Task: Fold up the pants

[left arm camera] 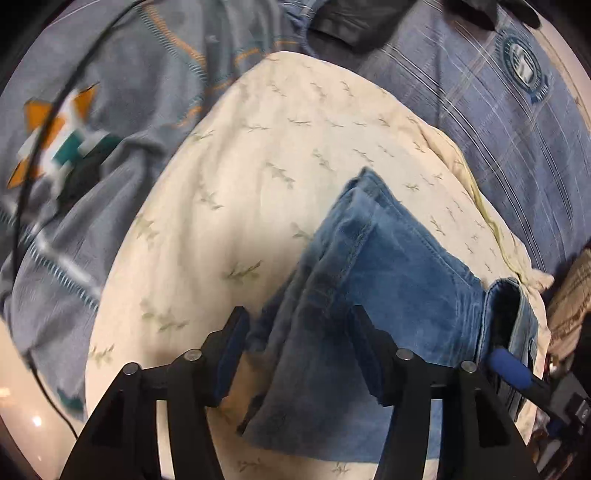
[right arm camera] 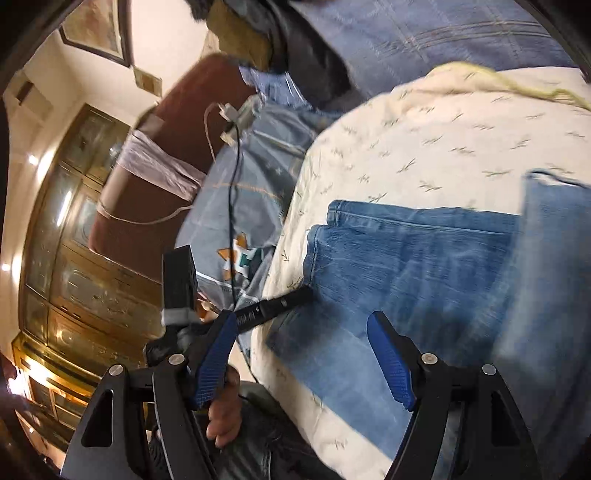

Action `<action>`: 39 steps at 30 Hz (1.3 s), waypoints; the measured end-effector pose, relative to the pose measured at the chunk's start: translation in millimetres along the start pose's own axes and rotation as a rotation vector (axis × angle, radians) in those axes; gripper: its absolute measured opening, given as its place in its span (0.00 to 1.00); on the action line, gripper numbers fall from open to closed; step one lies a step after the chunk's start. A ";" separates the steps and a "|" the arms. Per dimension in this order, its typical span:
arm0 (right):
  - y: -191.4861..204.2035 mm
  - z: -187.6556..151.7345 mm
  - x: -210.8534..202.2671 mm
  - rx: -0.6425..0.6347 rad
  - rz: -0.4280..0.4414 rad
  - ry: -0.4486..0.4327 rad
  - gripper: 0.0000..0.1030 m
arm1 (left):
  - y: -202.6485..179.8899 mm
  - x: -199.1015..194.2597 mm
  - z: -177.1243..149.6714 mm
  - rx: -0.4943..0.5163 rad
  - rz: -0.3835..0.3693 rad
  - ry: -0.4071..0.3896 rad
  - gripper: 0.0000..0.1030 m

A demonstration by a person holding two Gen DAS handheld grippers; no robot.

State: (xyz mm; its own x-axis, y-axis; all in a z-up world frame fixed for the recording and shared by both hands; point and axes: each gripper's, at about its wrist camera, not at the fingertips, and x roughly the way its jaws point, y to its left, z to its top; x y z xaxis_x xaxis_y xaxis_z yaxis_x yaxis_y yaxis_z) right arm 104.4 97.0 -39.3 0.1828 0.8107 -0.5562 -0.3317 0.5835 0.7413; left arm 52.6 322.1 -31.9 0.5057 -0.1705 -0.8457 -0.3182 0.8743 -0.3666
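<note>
Blue denim pants [left arm camera: 388, 266] lie folded on a cream leaf-print cover [left arm camera: 258, 166]. My left gripper [left arm camera: 299, 332] hangs just over their near end, open, with a bunched denim edge between the spread blue pads but not pinched. A blue finger [left arm camera: 509, 373] of the right gripper shows at the pants' right edge. In the right wrist view the pants [right arm camera: 406, 258] spread across the cream cover [right arm camera: 424, 129]. My right gripper [right arm camera: 303, 332] stands open above their near corner with nothing gripped. A black left-gripper finger [right arm camera: 280, 304] reaches the pants' left edge.
A blue-grey patterned sheet [left arm camera: 110, 110] surrounds the cream cover, with a black cable [left arm camera: 37, 147] across it and a dark garment [left arm camera: 351, 26] at the top. A brown headboard [right arm camera: 166, 147], a wooden cabinet [right arm camera: 74, 221] and a person's hand [right arm camera: 225, 406] lie left.
</note>
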 end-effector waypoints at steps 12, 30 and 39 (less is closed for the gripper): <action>-3.6 42.4 41.9 0.091 0.032 0.114 0.73 | -25.7 12.3 0.9 0.197 0.049 -0.041 0.17; 4.6 67.0 135.7 0.033 -0.281 0.413 0.17 | -26.5 -9.4 -8.4 0.225 -0.164 -0.120 0.03; 25.1 63.0 14.8 0.018 -0.045 0.094 0.12 | -60.1 -71.7 -46.4 0.331 -0.285 -0.338 0.03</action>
State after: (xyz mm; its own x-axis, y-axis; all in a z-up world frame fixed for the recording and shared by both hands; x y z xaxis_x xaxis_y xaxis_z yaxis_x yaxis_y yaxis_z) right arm 157.1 126.7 -5.2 0.1091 0.7758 -0.6215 -0.3086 0.6208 0.7207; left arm -1.7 260.7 32.8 0.7815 -0.3138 -0.5392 0.1103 0.9202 -0.3755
